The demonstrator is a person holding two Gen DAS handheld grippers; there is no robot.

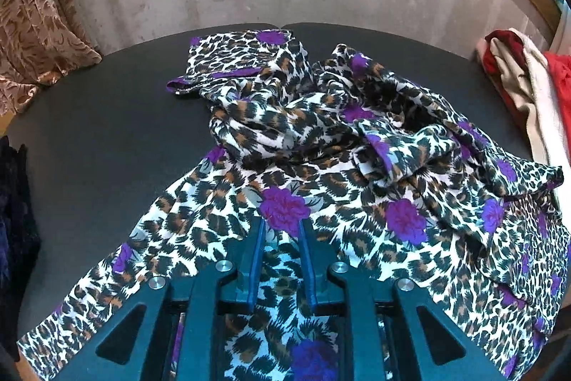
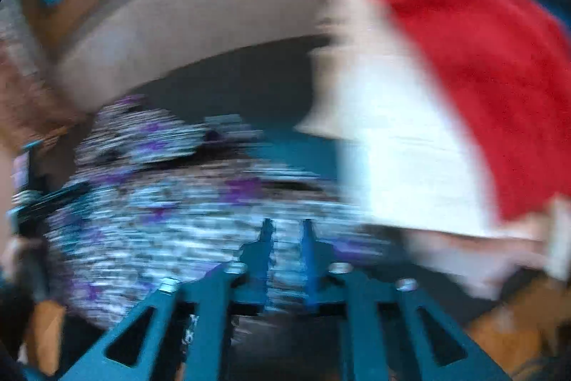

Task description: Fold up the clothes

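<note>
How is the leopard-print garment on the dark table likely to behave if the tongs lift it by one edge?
The leopard-print garment will probably hang limp, since it already lies in soft bunched folds. It looks thin and light, so it may slide easily on the smooth dark table. The left tongs stand open above it, so one pinch would likely gather several layers.
</note>
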